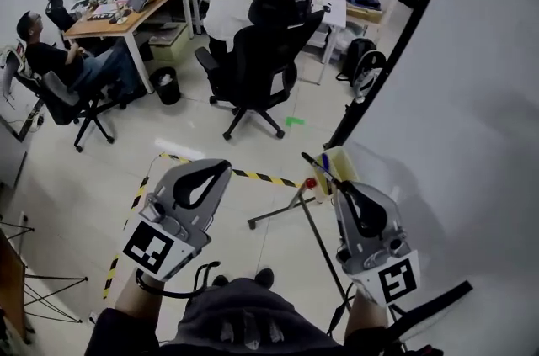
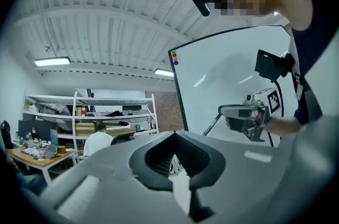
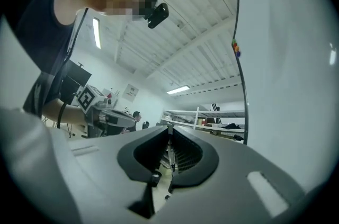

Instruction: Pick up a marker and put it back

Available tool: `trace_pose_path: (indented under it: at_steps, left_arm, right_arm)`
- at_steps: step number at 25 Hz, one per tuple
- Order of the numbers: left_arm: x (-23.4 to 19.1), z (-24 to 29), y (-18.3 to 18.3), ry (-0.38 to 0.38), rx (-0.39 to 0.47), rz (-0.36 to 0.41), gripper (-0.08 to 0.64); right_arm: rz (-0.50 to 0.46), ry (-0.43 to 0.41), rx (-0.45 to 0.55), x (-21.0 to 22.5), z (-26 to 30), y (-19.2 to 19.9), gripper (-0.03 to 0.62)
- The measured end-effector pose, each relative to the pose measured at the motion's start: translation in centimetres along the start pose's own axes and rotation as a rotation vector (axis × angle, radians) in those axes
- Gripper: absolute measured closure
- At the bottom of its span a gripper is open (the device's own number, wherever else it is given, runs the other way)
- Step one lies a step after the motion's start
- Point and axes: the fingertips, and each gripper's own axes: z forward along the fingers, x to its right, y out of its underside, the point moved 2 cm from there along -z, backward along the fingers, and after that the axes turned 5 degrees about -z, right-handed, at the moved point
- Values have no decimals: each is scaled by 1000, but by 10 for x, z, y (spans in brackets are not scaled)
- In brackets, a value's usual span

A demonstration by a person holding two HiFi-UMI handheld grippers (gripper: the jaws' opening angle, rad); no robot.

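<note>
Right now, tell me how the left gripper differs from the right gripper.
The left gripper is shut on nothing; the right gripper clamps a thin dark marker. The left gripper hangs over the floor, the right gripper by the whiteboard. Both are grey with a square-marker cube.

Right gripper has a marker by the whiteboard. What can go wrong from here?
1. The right gripper seems to pinch the black marker only at its tips, so it may pivot or slip out.
2. A blue marker and a yellowish eraser lie right beside it; setting the held marker down could knock them off.
</note>
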Motion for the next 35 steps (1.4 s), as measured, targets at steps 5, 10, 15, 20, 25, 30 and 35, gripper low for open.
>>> trace_pose_path:
  at_steps: [5,10,15,20,25,30,35]
  left_arm:
    - [-13,-55,-13,-31,36,2,554]
    - [-18,-133,-17,-22,63,1,554]
    - [-17,-212,-14,8,60,-29,554]
    - [-8,-257,-23,32,73,-62,554]
    - [10,-284,-38,48,109,-95,554]
    - [46,-299,-44,61,109,-82,554]
    - [115,-315,-54,64,122,-76,554]
  right_arm:
    - [-30,-44,1,-46,13,-25,565]
    - [-71,-42,-8,-117,18,-49,565]
    - [-126,-33,-67,-191,-2,-62,565]
    - [-138,-18,-116,-236,-20,-87,565]
    - [-174,-10,-117,-261,-42,-114,565]
    - [-143,6,-90,-278,-71,-136,565]
    - [-116,26,-58,-287,-145,-146,565]
